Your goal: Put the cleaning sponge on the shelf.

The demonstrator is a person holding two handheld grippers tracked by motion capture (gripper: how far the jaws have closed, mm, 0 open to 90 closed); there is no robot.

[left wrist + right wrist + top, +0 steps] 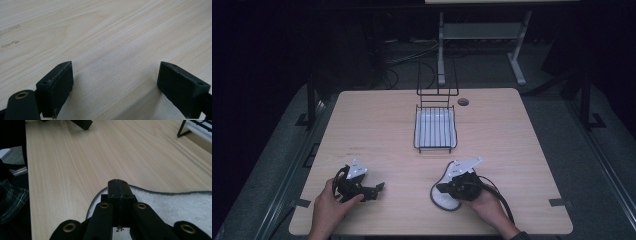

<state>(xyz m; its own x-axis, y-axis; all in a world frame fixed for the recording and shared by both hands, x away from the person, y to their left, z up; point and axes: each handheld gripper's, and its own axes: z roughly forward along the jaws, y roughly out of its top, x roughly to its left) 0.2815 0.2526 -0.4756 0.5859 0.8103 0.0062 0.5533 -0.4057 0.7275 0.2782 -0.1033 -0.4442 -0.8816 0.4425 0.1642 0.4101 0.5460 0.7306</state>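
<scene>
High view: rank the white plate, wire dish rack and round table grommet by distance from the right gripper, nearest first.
1. White plate: right at the right gripper, under its jaws at the near edge.
2. Wire dish rack: mid-table, beyond the gripper.
3. Round grommet: far edge of the table, just right of the rack.

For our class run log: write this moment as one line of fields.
left gripper: open, low over table | right gripper: shut on white plate | dish rack: mid-table
</scene>
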